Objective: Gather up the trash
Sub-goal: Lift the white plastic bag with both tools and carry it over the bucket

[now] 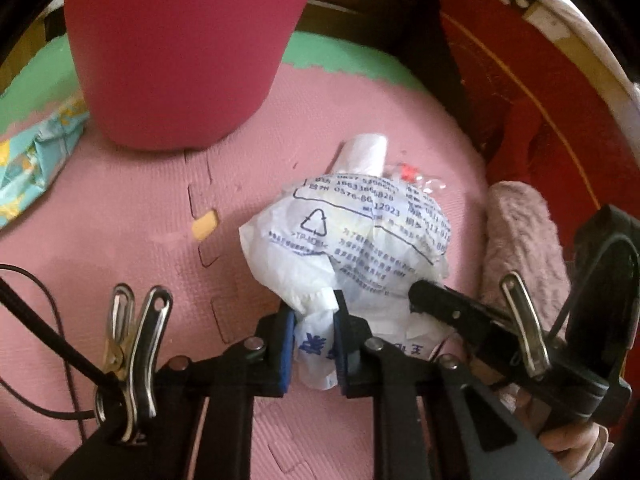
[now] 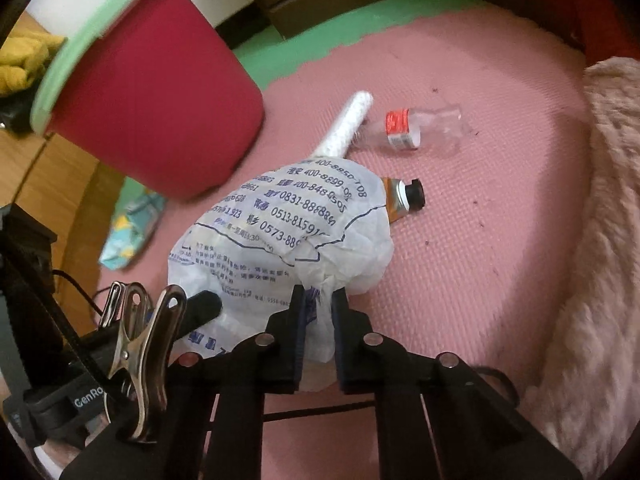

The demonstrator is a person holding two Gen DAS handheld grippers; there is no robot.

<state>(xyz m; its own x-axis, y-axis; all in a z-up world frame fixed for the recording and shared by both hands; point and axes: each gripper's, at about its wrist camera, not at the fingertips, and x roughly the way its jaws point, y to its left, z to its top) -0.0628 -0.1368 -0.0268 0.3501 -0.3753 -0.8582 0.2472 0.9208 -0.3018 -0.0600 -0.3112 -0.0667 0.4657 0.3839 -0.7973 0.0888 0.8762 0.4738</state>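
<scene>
Trash is only partly gathered, as far as can be judged; a crumpled white plastic bag printed with blue text (image 1: 352,236) is clamped by both tools, while other pieces lie loose on the pink foam floor mat (image 2: 480,248). Fingers of the left gripper (image 1: 314,340) are pressed together on a near fold of the bag; those of the right gripper (image 2: 318,336) are likewise closed on its near edge, so the bag is held between the two, just in front of each. Beyond the bag, at the far side, a white rolled paper tube (image 2: 350,124) and a clear small bottle with an orange label (image 2: 416,128) are seen touching or nearly so; an orange tube with a black cap (image 2: 404,196) lies just right of the bag, partly hidden by it. A light blue patterned wrapper (image 1: 36,168) lies at the far left, near the red bin with a green rim (image 2: 156,108). Whether anything is inside the bin cannot be told; the bag is judged not yet dropped in, and the loose items remain to be collected.
</scene>
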